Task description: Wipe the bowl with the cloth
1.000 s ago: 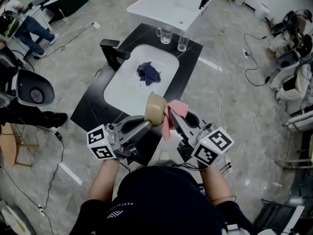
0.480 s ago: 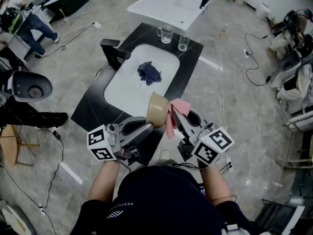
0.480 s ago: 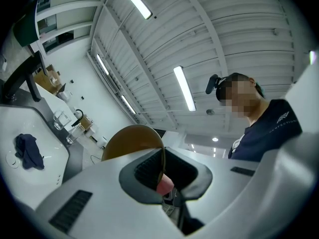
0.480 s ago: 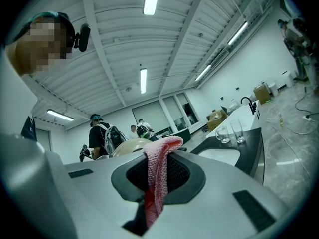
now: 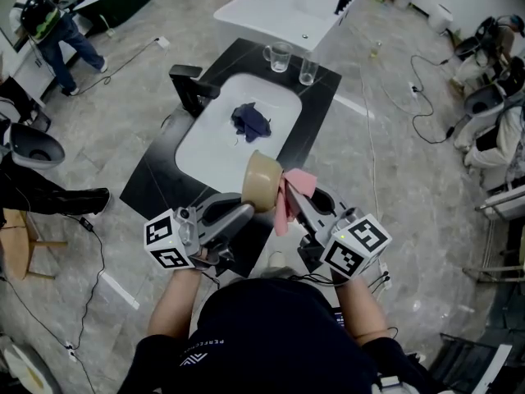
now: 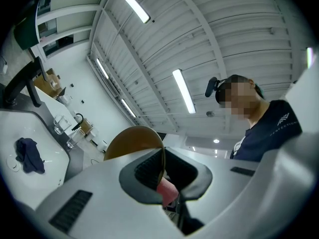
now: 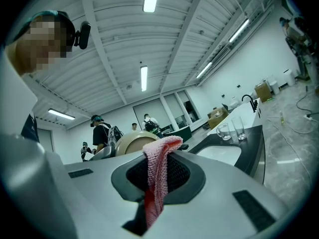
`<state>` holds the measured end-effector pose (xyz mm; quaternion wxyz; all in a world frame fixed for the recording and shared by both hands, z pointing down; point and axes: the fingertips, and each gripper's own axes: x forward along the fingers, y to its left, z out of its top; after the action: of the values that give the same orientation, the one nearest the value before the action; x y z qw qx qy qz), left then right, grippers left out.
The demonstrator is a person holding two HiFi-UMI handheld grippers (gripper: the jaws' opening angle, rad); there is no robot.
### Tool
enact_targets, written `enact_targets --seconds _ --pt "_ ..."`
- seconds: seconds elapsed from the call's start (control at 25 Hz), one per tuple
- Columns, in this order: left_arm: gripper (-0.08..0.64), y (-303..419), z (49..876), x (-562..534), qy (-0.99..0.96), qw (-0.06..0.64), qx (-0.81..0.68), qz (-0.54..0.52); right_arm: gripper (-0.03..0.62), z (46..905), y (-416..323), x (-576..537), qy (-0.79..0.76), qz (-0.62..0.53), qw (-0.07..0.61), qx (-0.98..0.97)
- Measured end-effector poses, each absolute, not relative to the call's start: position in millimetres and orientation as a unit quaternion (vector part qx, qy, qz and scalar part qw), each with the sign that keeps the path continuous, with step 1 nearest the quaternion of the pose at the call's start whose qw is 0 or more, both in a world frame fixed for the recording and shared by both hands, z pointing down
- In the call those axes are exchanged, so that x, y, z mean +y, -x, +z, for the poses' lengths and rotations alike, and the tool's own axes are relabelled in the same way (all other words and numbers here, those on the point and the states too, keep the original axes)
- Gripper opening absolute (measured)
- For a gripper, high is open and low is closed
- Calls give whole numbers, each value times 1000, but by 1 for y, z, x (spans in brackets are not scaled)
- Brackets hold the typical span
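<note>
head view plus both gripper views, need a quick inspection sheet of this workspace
surface: black counter with a white sink basin set in it
job's things: tan round bowl held tilted above the counter's near edge; pink knitted cloth right beside it, seemingly touching
clutter: dark blue crumpled cloth in the basin; two clear glasses at the far edge; black faucet
grippers: left tongs shut on the bowl's rim; right tongs shut on the pink cloth
cables: black cables across the floor on both sides
surroundings: grey tiled floor; white tub beyond; a person far left
</note>
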<state>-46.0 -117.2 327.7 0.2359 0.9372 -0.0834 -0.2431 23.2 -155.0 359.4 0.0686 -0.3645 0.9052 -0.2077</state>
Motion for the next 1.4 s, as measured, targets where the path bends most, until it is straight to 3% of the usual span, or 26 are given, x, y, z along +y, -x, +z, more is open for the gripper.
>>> enact_targets --seconds 1.4 --pt "20 56 360 -136 -936 230 -214 -157 43 360 -4 -135 330 -233 67 912"
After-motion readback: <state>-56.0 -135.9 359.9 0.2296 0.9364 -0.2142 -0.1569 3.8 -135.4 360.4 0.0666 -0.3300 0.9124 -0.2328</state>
